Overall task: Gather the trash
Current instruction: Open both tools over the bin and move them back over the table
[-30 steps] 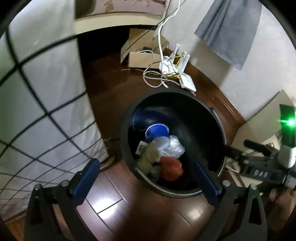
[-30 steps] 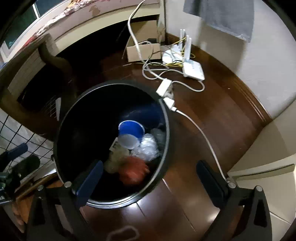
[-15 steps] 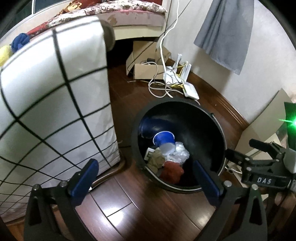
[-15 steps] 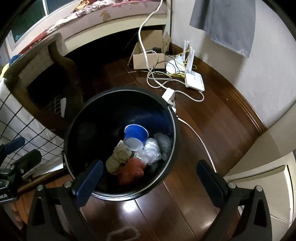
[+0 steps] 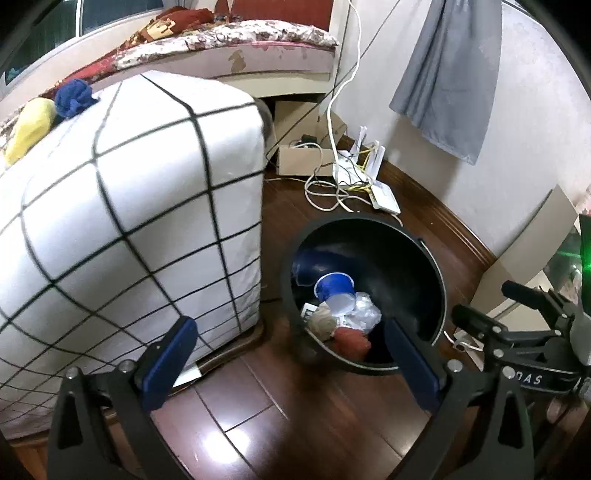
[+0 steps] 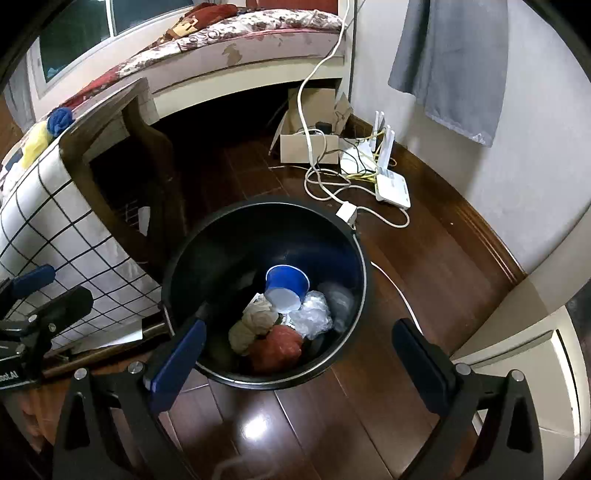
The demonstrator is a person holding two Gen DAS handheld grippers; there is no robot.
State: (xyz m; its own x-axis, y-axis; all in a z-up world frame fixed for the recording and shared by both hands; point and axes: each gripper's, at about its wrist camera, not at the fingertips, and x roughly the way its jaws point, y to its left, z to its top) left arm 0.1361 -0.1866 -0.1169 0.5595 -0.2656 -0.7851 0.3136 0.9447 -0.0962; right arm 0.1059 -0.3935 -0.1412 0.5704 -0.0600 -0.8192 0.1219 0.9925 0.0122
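A black trash bin (image 5: 424, 266) (image 6: 221, 240) stands on the dark wooden floor. In it lie a blue paper cup (image 5: 334, 288) (image 6: 286, 286), crumpled clear plastic (image 6: 312, 317), a beige wad (image 6: 251, 325) and a red wad (image 6: 277, 347). My left gripper (image 5: 291, 365) is open and empty, above and in front of the bin. My right gripper (image 6: 299, 365) is open and empty, above the bin's near rim. A blue wad (image 5: 74, 98) (image 6: 59, 120) and a yellow wad (image 5: 27, 129) (image 6: 35, 142) lie on top of the table with the white checked cloth (image 5: 129, 221).
The table's wooden leg (image 6: 147, 155) stands left of the bin. A cardboard box (image 6: 308, 146), white cables (image 6: 325, 184) and a white router (image 6: 391, 184) lie by the wall. A grey cloth (image 5: 454, 74) hangs on the wall. A bed (image 6: 240, 33) is behind.
Both grippers have risen and pulled back from the bin, which now looks smaller. The top of the table with the blue and yellow wads has come into view.
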